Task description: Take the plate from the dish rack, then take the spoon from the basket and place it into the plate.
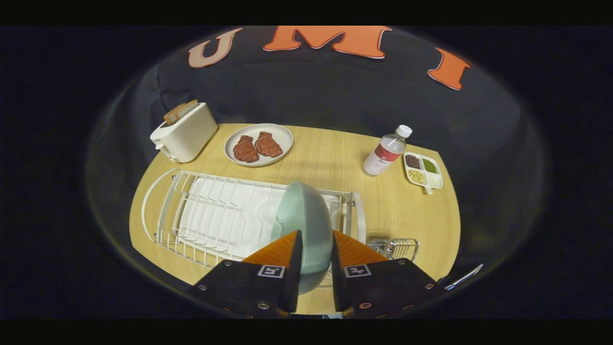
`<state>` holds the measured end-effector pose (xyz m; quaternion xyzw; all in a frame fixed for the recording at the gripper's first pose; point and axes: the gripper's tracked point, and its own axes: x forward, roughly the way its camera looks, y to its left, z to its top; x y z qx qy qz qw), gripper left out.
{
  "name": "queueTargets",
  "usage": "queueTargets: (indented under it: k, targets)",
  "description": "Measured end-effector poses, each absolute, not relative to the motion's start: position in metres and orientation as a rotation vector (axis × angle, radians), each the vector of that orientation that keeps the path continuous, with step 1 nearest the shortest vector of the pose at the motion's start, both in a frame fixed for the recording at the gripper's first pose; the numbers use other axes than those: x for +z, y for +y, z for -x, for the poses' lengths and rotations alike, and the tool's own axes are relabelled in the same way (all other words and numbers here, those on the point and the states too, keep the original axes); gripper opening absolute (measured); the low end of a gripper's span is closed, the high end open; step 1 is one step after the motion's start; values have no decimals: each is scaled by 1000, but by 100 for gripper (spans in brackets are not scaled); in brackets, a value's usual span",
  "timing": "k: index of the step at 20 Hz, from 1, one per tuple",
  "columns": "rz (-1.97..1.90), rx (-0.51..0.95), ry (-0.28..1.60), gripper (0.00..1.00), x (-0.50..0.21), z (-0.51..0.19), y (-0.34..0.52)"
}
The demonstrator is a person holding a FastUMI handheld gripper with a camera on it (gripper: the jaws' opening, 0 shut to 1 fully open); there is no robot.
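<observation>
A toaster [184, 132] stands at the tabletop's [330, 158] far left corner, a white plate of meat [258, 144] just beside it. The white dish rack [215, 215] fills the left half. At its right end the pale green plate [304, 225] stands on edge, pinched by both fingers of the gripper [313, 268]. The wire basket [397, 247] sits just right of the rack; a bottle [387, 151] and a divided tray [424, 171] sit at the far right edge.
</observation>
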<state>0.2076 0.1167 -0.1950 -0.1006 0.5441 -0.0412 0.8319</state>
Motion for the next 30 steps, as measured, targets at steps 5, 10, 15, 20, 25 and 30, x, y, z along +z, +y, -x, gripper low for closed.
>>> queueTargets:
  k: [5, 10, 15, 20, 25, 30]
  targets:
    - [315, -130, 1093, 24, -178, -213, 114]
    - [355, -147, 1043, 20, -156, -211, 107]
    - [331, -127, 994, 19, -131, -197, 94]
    - [281, -64, 938, 17, -106, -170, 93]
    - [277, 10, 904, 16, -95, -130, 98]
    - [287, 78, 904, 16, -106, -88, 107]
